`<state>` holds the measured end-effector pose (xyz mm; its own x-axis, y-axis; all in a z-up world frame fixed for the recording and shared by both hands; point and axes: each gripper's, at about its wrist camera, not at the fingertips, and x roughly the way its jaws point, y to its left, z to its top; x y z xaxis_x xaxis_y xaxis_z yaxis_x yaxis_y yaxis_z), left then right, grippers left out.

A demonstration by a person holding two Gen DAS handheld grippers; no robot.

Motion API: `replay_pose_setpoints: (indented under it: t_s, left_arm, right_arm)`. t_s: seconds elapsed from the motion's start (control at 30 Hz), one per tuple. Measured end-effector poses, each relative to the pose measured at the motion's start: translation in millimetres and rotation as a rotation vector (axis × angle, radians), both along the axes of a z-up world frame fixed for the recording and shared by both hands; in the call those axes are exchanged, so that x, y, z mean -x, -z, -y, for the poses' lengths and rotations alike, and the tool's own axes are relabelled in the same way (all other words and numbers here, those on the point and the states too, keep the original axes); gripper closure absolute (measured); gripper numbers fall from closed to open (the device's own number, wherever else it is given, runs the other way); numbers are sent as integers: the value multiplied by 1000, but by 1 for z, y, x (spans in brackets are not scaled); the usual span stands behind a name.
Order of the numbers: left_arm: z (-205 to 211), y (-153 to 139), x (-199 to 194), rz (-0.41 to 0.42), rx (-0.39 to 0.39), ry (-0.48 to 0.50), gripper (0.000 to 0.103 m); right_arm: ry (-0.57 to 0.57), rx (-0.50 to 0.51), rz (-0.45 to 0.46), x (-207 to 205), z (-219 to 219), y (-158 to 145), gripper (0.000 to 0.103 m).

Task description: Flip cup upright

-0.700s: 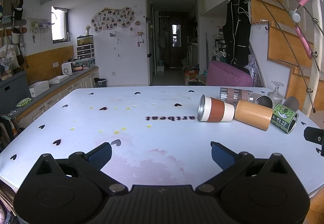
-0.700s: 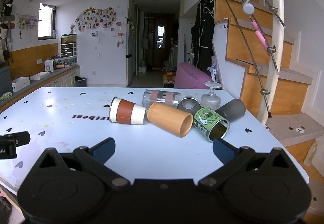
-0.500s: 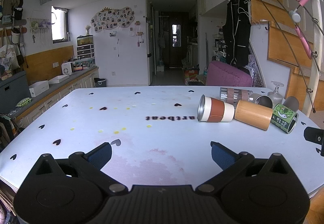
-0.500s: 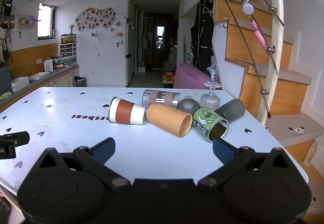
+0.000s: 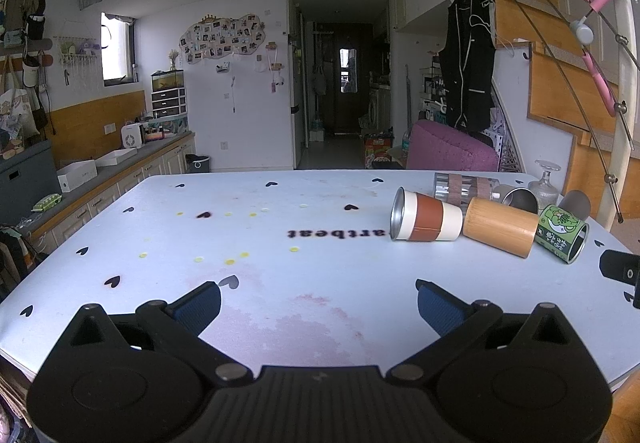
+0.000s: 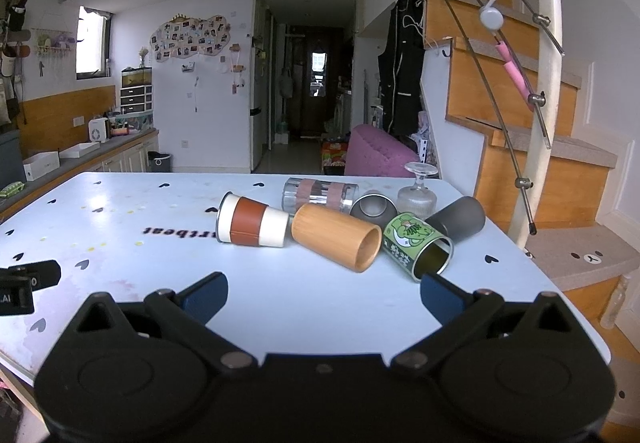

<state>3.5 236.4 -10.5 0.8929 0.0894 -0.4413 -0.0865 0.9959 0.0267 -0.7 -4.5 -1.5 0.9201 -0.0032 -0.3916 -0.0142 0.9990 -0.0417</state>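
Note:
Several cups lie on their sides in a cluster on the white table (image 6: 120,211): a white cup with a brown sleeve (image 6: 252,225) (image 5: 426,221), a bamboo cup (image 6: 336,237) (image 5: 500,227), a green printed can (image 6: 416,245) (image 5: 562,233), a steel cup (image 6: 374,207), a dark grey cup (image 6: 458,219) and a clear glass with brown bands (image 6: 320,195). A stemmed glass (image 6: 417,191) stands upside down behind them. My right gripper (image 6: 324,293) is open and empty, just short of the cluster. My left gripper (image 5: 318,303) is open and empty, left of the cups.
The table's right edge (image 6: 552,283) drops off beside a wooden staircase with a white railing post (image 6: 540,103). A purple seat (image 6: 376,157) stands behind the table. A counter (image 5: 100,171) runs along the left wall. The left gripper's body shows at the right wrist view's left edge (image 6: 24,283).
The right gripper has moved slightly closer to the cups. The left gripper has not moved.

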Motion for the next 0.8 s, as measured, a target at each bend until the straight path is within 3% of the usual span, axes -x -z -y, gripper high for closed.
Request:
replay_pose_setpoints:
  t_s: [0.8]
  left_arm:
    - [-1,0,0,-2,-1,-2,0]
  right_arm:
    - [1,1,0,-1,2,1,0]
